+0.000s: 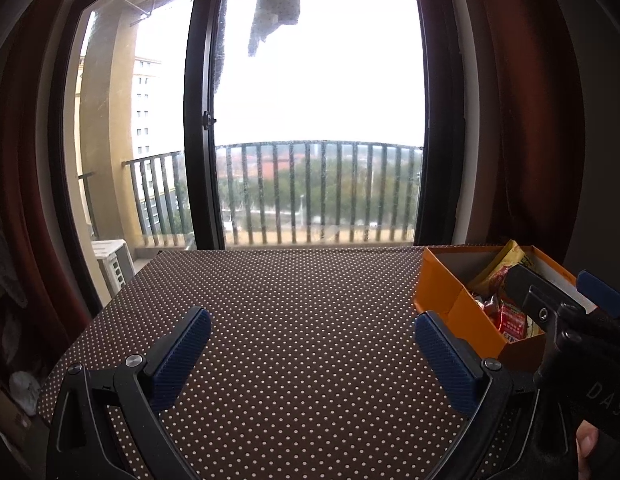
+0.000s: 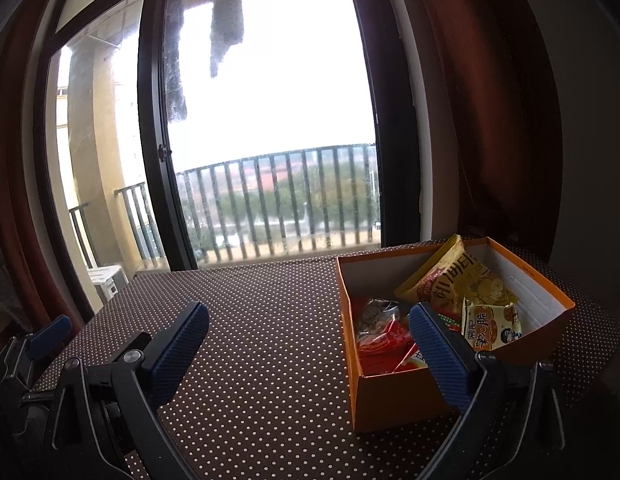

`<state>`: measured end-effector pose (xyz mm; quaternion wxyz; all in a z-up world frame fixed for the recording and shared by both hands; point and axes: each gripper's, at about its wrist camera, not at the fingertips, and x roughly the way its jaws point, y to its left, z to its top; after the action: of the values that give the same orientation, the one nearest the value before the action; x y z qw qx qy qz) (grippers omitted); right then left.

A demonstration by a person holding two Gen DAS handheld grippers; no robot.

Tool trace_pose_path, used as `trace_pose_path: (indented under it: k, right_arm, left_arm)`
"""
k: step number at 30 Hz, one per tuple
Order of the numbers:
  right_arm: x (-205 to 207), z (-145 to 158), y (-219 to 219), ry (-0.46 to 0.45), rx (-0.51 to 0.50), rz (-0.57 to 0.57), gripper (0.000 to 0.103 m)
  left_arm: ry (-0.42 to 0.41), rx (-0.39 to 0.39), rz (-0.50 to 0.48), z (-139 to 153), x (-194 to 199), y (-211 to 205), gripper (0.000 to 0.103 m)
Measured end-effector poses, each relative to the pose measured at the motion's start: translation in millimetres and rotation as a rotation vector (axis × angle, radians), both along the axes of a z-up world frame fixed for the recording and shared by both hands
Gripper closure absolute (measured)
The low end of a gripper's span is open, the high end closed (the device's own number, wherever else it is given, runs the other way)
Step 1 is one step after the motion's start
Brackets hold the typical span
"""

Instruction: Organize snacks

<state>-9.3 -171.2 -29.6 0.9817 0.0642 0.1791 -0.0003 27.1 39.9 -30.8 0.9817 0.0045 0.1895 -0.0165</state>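
While both tools hover over the dotted tablecloth [image 1: 301, 320], nothing held. Left gripper [image 1: 312, 346]: jaws spread wide, empty, bare cloth ahead, orange box [image 1: 442, 288] off to its right. Right gripper [image 2: 310, 344]: jaws likewise apart, empty, nearer the box, which lies ahead-right, long axis running away toward the window. Counted inside: 1 large yellow packet [image 2: 458, 280], 1 small yellow packet [image 2: 492, 326], at least 2 red packets [image 2: 384, 342]; exact total unclear.

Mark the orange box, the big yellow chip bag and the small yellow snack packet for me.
orange box [image 2: 394, 400], right wrist view, near outer wall.
big yellow chip bag [image 2: 456, 280], right wrist view, printed front.
small yellow snack packet [image 2: 490, 326], right wrist view, front face.
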Motion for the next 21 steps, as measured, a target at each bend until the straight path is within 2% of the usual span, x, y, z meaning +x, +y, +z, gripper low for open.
trace_pose_path:
  k: [21]
  right_arm:
    - [-1.0,-3.7,-3.5,-0.006,0.013,0.000,0.002]
  left_arm:
    - [0.005,0.001,0.004,-1.5,0.0,-2.0,0.001]
